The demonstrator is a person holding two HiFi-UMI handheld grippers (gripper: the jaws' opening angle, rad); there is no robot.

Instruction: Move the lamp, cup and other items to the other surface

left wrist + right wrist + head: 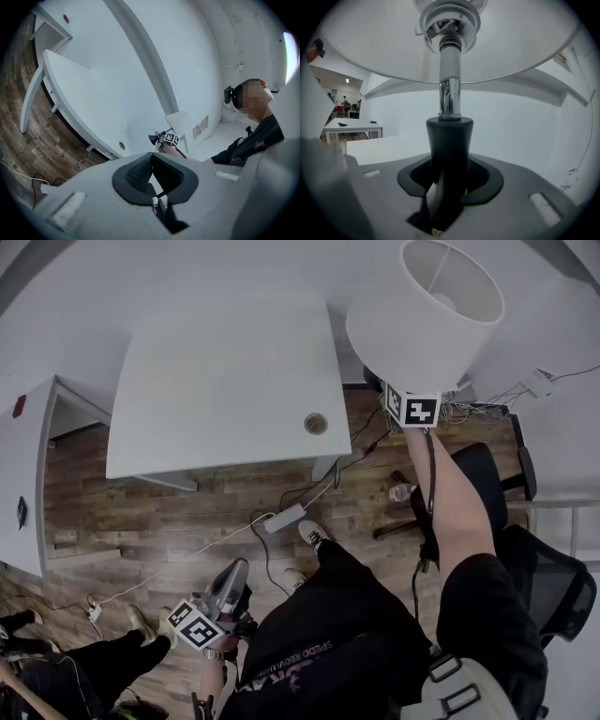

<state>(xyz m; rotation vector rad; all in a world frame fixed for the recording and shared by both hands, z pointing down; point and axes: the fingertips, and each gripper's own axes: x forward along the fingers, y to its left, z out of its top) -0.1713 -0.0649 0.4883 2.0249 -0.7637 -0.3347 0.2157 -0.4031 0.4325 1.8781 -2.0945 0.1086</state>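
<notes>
— Lamp (449, 136) fills the frame: the right gripper (450, 173) clamps its black stem collar, jaws part-open around it.
— Where is it?
— Aloft, just beside the white desk (216, 390). The left gripper (151, 161) hangs low over the wooden floor (187, 521), tips together, empty.

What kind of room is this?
Probably an office or workroom. There is a plain white desk with a cable hole, a black swivel chair, and a power strip with cords trailing over the wooden floor.
</notes>
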